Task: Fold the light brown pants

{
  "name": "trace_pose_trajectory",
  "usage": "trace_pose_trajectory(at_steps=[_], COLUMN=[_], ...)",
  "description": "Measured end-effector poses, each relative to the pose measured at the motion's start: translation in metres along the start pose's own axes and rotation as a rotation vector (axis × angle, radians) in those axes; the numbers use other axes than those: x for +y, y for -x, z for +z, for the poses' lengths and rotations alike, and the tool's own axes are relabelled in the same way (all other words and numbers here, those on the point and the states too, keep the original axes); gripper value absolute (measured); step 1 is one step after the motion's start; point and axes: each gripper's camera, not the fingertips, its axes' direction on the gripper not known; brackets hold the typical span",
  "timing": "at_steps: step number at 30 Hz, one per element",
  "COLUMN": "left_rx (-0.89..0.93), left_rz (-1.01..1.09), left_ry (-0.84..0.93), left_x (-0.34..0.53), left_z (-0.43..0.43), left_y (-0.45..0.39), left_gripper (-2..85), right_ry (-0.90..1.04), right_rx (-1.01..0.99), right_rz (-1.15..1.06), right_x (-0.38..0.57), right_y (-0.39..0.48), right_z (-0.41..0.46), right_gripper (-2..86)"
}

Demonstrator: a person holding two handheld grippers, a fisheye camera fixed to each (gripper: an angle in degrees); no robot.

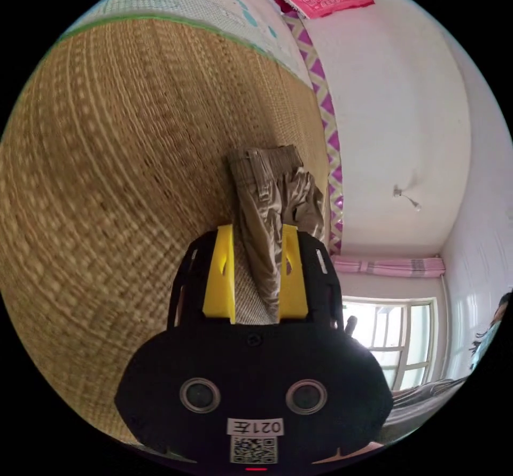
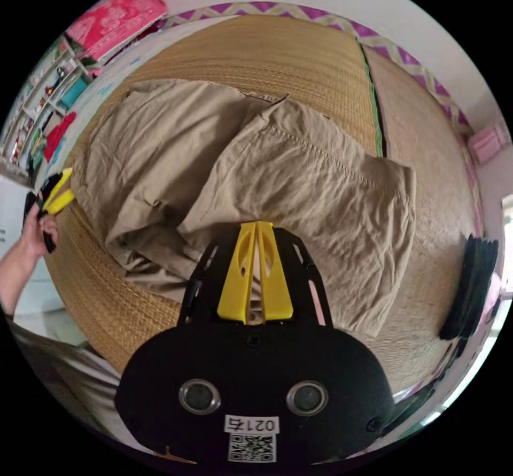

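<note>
A: Checking left gripper (image 1: 255,262): yellow jaws set apart, a strip of the light brown pants (image 1: 270,214) hanging between them. Contact of both jaws with the cloth: cannot tell. Behind the pants, a woven straw mat (image 1: 123,177).

B: Confirming from the right gripper view: left gripper (image 2: 56,193) seen at the far edge, held in a hand (image 2: 37,230), right at the waist end of the pants (image 2: 256,177). Jaws there close together at the tips; grip state not readable at that size.

A: Reporting right gripper (image 2: 256,267): jaws clenched, tips touching, no cloth visibly between them. Positioned above the near fold of the pants.

B: Locating the pants: spread on the straw mat (image 2: 267,54), one leg folded over the other, hem end lying toward the green-edged mat seam (image 2: 377,118).

A: Listing holders and contents: shelving (image 2: 45,96) at the far edge, stocked with small coloured items too blurred to identify. Pink patterned cloth (image 2: 115,14) lying beside it.

B: Noting a dark stacked object (image 2: 473,283) near the mat edge, well apart from the pants. Window (image 1: 395,337) visible in the left gripper view.
</note>
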Motion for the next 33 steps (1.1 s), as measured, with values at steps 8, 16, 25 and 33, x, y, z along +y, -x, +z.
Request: trace_pose_trajectory(at_steps=[8, 16, 25, 33], left_rx=[0.156, -0.052, -0.283, -0.64], left_rz=[-0.014, 0.659, 1.533, 1.851], left_ry=[0.03, 0.036, 0.148, 0.613], left_x=[0.02, 0.12, 0.475, 0.687], left_z=[0.012, 0.019, 0.211, 0.494], left_y=[-0.066, -0.393, -0.723, -0.67], left_gripper=[2.4, -0.5, 0.7, 1.9], right_ry=[-0.135, -0.146, -0.11, -0.089], right_rx=[-0.221, -0.313, -0.39, -0.463], right_rz=[0.178, 0.361, 0.378, 0.536], right_x=[0.063, 0.197, 0.285, 0.363], right_y=[-0.08, -0.162, -0.226, -0.293], right_z=[-0.064, -0.088, -0.056, -0.029], right_gripper=[-0.6, -0.6, -0.6, -0.6])
